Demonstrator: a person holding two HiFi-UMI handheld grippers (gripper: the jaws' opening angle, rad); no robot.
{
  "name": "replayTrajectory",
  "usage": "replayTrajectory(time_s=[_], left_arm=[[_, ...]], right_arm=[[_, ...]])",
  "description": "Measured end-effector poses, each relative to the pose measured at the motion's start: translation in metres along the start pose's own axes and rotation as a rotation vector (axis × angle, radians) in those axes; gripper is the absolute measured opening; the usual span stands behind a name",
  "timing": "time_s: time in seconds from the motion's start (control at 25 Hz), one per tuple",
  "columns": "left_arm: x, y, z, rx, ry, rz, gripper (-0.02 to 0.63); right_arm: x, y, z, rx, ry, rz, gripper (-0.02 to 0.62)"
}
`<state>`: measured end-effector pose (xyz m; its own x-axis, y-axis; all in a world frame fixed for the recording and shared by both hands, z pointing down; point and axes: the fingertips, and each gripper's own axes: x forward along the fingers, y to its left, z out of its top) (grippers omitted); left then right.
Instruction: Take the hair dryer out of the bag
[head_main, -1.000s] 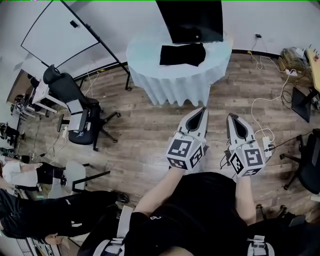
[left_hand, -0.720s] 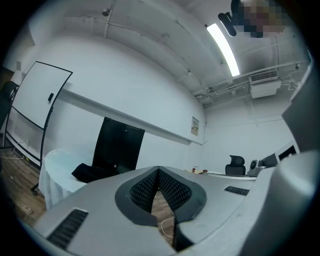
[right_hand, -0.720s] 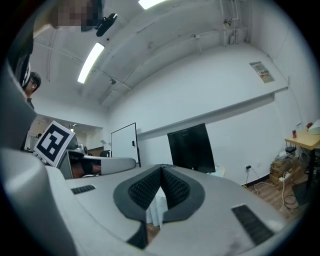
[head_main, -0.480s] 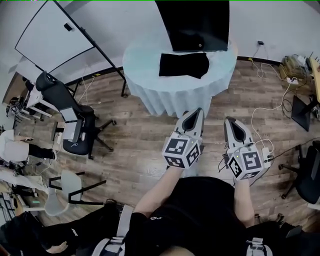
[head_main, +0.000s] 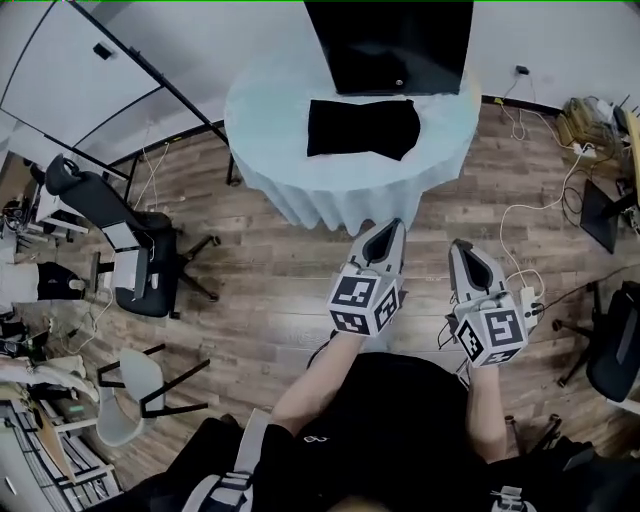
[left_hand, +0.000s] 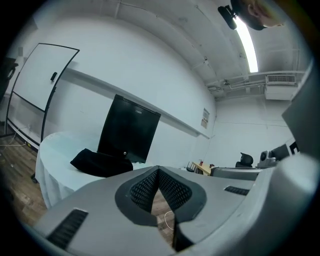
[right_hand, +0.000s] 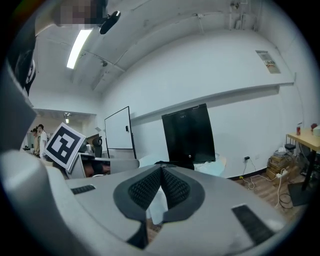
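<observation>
Bag (head_main: 362, 128), black and slumped flat, lies on the round cloth-draped desk (head_main: 270, 120), at the middle of its far half and just in front of a dark screen (head_main: 390, 45) at the desk's far side. The hair dryer cannot be seen from outside. A person stands short of the desk's near edge, with a hand-held gripper in each hand, both pointed at the desk and clear of it. The left hand-held gripper (head_main: 385, 230) has its jaws pressed together on nothing, and so does the right hand-held gripper (head_main: 461, 250). An office chair (head_main: 130, 245) stands on the wood floor (head_main: 270, 290), well left of the desk.
</observation>
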<state>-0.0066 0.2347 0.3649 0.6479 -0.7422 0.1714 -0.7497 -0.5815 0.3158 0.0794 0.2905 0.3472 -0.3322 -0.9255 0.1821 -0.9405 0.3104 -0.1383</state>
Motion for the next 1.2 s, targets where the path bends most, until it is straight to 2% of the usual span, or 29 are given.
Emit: replayTrajectory(time_s=[0.24,0.52,0.72,0.92,1.2], left_arm=[[0.036,0.054,0.008,-0.043,0.03,0.049,0.002],[0.074,0.124,0.038,0.0,0.053,0.079,0.002],[0.103,0.154,0.055,-0.061,0.019,0.015,0.003],[0.149,0.18,0.074,-0.036,0.029,-0.036,0.003],[0.175,0.195,0.089,-0.025,0.023,-0.081,0.003]], right_arm=[[0.054,-0.015,-0.003,0.007,0.084,0.001,0.002],[0.159,-0.01,0.015,0.006,0.109,0.041,0.002],[0.206,-0.025,0.027,-0.014,0.15,0.013,0.002],[0.248,-0.041,0.055,-0.07,0.168,-0.011,0.002],[0.294,-0.044,0.082,-0.079,0.143,-0.029,0.002]])
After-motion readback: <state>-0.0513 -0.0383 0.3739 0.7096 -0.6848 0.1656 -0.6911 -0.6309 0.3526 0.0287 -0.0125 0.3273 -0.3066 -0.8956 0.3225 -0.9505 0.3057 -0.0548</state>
